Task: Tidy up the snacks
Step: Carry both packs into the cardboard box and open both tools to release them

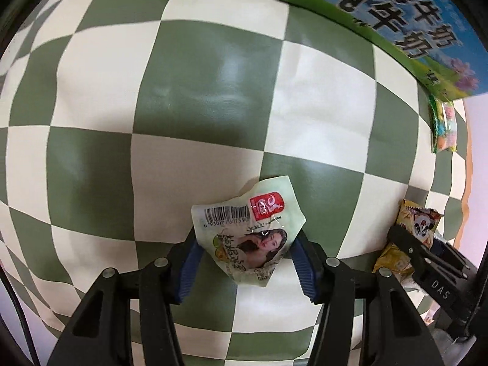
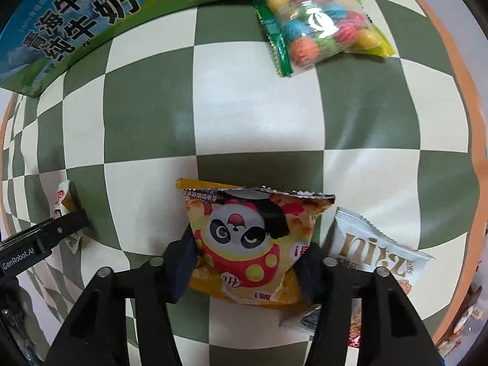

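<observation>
My left gripper [image 1: 245, 239] points down at the checkered cloth and is shut on a pale green snack packet [image 1: 244, 228] with a barcode and a portrait; both blue pads press on its sides. My right gripper [image 2: 248, 242] is shut on a yellow panda snack bag [image 2: 244, 238], pinched at its lower half. In the left wrist view the panda bag [image 1: 418, 216] shows at the right edge, behind one of the right gripper's fingers [image 1: 408, 244]. In the right wrist view the pale packet [image 2: 65, 201] shows at the left edge, above one of the left gripper's fingers [image 2: 67, 225].
A blue and green milk carton box [image 2: 76, 15] lies at the far side of the green and white checkered cloth [image 2: 259, 106]. A clear bag of coloured candy balls [image 2: 320, 27] lies beside it. A white snack packet [image 2: 366, 244] lies right of the panda bag. The table's orange edge [image 2: 477, 122] runs along the right.
</observation>
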A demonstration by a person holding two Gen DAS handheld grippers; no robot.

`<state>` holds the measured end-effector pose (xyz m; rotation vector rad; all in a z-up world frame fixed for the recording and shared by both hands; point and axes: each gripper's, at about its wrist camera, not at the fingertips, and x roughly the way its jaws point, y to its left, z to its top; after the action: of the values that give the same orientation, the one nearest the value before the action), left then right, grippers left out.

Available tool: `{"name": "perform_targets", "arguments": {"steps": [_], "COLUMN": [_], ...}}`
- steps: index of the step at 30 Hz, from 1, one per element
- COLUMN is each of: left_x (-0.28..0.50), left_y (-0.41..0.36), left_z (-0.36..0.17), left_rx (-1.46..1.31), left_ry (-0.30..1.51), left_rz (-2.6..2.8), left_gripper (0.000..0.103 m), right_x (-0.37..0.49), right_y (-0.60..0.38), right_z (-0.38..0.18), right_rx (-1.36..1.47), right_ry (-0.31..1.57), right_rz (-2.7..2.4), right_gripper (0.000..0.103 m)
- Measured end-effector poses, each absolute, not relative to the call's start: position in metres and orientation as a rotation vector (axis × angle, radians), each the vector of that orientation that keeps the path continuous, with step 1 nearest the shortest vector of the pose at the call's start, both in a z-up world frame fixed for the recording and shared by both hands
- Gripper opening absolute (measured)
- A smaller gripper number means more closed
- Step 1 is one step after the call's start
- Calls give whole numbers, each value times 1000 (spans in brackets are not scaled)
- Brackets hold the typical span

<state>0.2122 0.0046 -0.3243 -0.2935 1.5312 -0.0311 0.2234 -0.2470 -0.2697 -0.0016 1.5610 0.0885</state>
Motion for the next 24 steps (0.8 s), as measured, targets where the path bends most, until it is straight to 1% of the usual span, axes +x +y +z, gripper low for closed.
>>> {"name": "perform_targets", "arguments": {"steps": [5,11,17,18,20,24], "left_x": [220,218,235,241,264,306], "left_y": [-11,-14,-8,-6,5,13], "left_z": [-287,-232,-151,-136,-110,-74], "left_rx": [-235,-241,-293,-291,-287,-208], "left_ry": [1484,1397,1264,1237,1194,1129], "left_rz": [-57,-115,-195,-204,-214,-175], "left_gripper": [52,52,52,52,52,53], "right_x": [216,214,231,237,257,301], "right_y": [-255,-253,-251,-242,-240,-215], "right_z": [-257,-221,-153,-133,-99,-57], "right_rx": [60,122,164,172,186,203], "right_ry": [1545,1496,1394,1372,1319,1240], "right_rz": [129,210,335,355,400,444], "right_gripper": [53,53,53,53,53,53]}}
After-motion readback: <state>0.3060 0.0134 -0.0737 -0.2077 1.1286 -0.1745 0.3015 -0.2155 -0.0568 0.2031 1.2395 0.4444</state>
